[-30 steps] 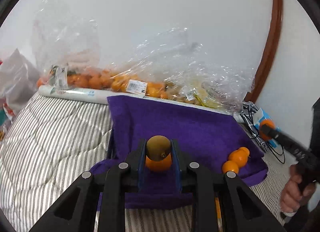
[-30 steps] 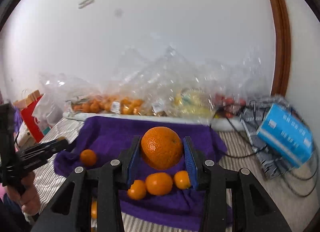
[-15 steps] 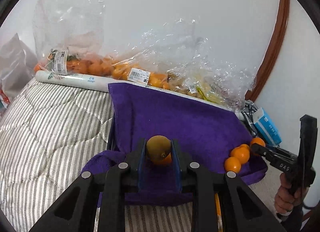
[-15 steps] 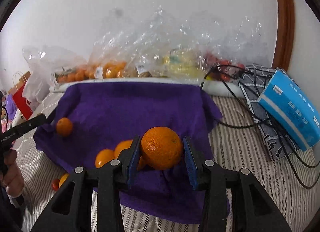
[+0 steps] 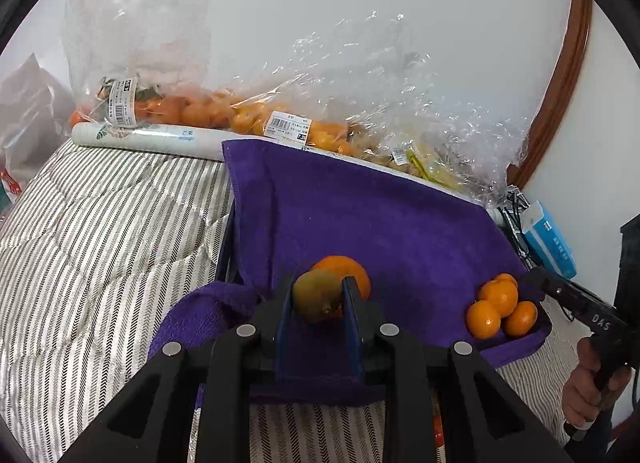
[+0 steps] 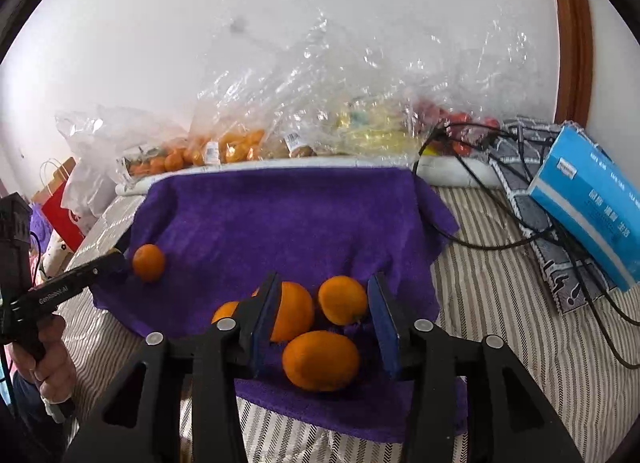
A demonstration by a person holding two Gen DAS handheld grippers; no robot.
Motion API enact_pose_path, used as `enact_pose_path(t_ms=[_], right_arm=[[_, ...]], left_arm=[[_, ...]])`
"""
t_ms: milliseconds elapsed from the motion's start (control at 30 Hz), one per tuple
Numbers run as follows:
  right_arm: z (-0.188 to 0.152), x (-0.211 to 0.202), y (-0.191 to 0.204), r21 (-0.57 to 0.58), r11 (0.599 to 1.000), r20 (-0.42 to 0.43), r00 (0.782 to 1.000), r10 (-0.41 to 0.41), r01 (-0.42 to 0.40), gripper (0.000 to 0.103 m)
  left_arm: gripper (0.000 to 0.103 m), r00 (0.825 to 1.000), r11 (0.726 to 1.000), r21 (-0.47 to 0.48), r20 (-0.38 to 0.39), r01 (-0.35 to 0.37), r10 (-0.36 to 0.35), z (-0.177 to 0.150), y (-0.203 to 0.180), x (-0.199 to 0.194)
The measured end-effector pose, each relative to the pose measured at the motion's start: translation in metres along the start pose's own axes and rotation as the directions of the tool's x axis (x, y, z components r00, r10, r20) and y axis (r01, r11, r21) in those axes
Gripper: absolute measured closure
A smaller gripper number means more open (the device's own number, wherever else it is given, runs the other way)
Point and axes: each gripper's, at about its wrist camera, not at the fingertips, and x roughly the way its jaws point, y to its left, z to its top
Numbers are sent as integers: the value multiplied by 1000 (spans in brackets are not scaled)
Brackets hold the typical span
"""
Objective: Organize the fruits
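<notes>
Since a second ago, your right gripper (image 6: 326,323) has let go of the large orange (image 6: 320,360), which now lies on the purple towel (image 6: 288,219) between its spread fingers. At 12 o'clock just beyond sit more oranges (image 6: 343,300). Your left gripper (image 5: 317,300) pinches a brownish-green fruit (image 5: 316,300), with a lone orange (image 5: 352,273) right behind it. Farther off, at 12 o'clock, bagged fruit (image 5: 248,119) lines the wall.

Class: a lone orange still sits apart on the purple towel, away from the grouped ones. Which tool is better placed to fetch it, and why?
The right tool, probably: it is open and carries nothing, while the left tool is shut on a kiwi. The lone orange lies on the purple towel.
</notes>
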Motion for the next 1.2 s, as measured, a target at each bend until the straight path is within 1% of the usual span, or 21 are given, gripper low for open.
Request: enact_pose_path(t_ms=[100,167,233,367,433,467,533,600,700,767,900,967,1033,1100,1200], right_arm=[[1,-1,2,2,1000,13,1000,-12,12,50],[1,-2,4,-4,1000,21,1000,-17,17,50],[0,-2,6,-12,1000,27,999,-27,27,44],[-3,-2,13,-40,999,42,999,-27,28,43],[-4,-5,17,-56,998,59,998,-19,22,43],[-4,-6,19,-63,998,68,998,-19,23,42],[-5,-8,23,-79,996,89,996,-31,38,39],[-5,-10,27,-97,994,98,994,-41,50,39],[-6,-16,31,-114,992,132,991,-36,51,39],[-6,-19,33,-116,992,145,989,-31,49,37],[-5,-23,40,-128,991,142,990,-11,30,37],[-4,-24,42,-126,992,131,991,9,8,37],[-3,-24,44,-110,994,121,993,12,1,37],[-4,-26,49,-108,994,114,994,5,7,37],[-6,-34,60,-134,990,121,992,-34,50,37]], left_arm=[[79,1000,1000,-8,-18,1,-1,0,1,3],[79,1000,1000,-10,-14,-19,19,1,1,2],[79,1000,1000,-8,-16,-19,19,2,2,1],[79,1000,1000,-14,-18,-10,10,2,2,0],[70,1000,1000,-9,0,-8,8,3,1,-3],[69,1000,1000,-8,4,-2,2,3,0,-5],[68,1000,1000,-5,7,8,-8,3,-1,-6],[68,1000,1000,2,15,6,-6,3,-3,-8],[63,1000,1000,4,26,3,-3,4,-3,-10],[63,1000,1000,-2,25,7,-7,5,-2,-10],[63,999,1000,5,39,-8,8,6,-3,-12],[63,999,1000,2,37,-4,4,6,-3,-12],[62,999,1000,2,40,-1,1,7,-3,-13],[62,999,1000,3,45,1,-2,7,-3,-15],[61,999,1000,-10,38,20,-19,8,-3,-16]])
